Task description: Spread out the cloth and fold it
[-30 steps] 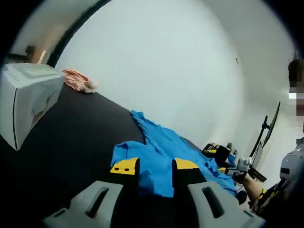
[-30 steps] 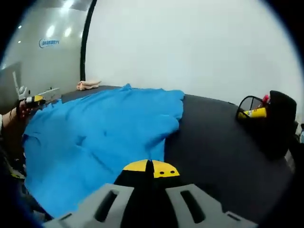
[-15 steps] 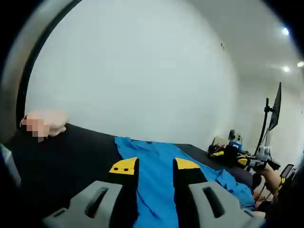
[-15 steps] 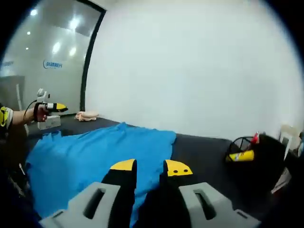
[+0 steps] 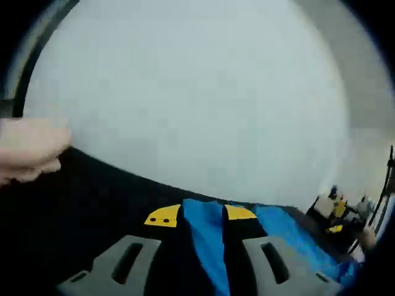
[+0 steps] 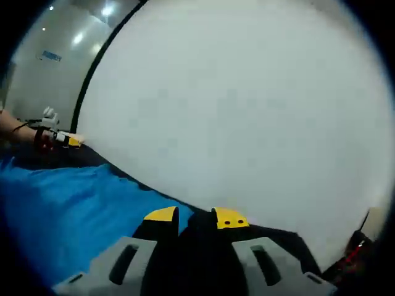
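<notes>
So both views are pretty blurry here, but the main stuff is readable. In the left gripper view the left claw (image 5: 202, 214) has its yellow-tipped jaws parted, and a strip of the blue cloth (image 5: 207, 243) runs right up between them, so the cloth sits in the gap, though I can't tell if the jaws are actually pinching it or just straddling it. The cloth carries on toward the lower right of that view, lying on the black bench (image 5: 92, 191). Over at the left edge there's a pale pinkish blob (image 5: 28, 148) on the bench, too smeared to name. Far right there's some clutter of yellow and dark items (image 5: 336, 213), also too blurry to identify. A big white wall (image 5: 197, 92) sits behind everything. In the right gripper view the right claw (image 6: 195, 216) also has its jaws apart, with just dark bench showing in the gap, nothing held. The blue cloth (image 6: 68, 209) spreads across the left side of that view, just beside the left jaw and reaching under it as far as I can see. The other claw (image 6: 58, 137) shows up at the far left, held by a hand (image 6: 18, 131), hovering near the far edge of the cloth. Same white wall (image 6: 247, 111) behind, with a dark vertical strip (image 6: 102, 61) at its left end.
</notes>
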Demonstrator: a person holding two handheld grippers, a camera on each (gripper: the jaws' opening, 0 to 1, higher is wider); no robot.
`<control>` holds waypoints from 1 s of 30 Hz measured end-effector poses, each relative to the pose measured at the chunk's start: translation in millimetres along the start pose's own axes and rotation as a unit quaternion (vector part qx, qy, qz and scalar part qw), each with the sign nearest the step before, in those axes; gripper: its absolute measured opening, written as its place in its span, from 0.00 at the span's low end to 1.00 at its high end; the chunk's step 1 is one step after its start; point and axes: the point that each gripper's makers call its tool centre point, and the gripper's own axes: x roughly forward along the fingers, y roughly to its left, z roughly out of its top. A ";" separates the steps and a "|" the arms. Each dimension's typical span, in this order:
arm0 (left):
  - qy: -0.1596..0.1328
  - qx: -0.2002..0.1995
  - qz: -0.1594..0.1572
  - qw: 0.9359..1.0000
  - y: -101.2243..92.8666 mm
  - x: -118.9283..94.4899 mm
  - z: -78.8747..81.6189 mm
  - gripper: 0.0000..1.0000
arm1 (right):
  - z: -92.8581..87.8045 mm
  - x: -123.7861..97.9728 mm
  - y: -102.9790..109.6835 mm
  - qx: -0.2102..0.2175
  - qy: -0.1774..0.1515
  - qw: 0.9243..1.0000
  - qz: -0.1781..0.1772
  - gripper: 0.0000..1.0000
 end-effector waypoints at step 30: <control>0.066 0.284 0.053 0.955 47.5 105.0 1.8 0.00 | -78.9 154.9 -55.8 0.005 0.111 0.993 -0.040 0.01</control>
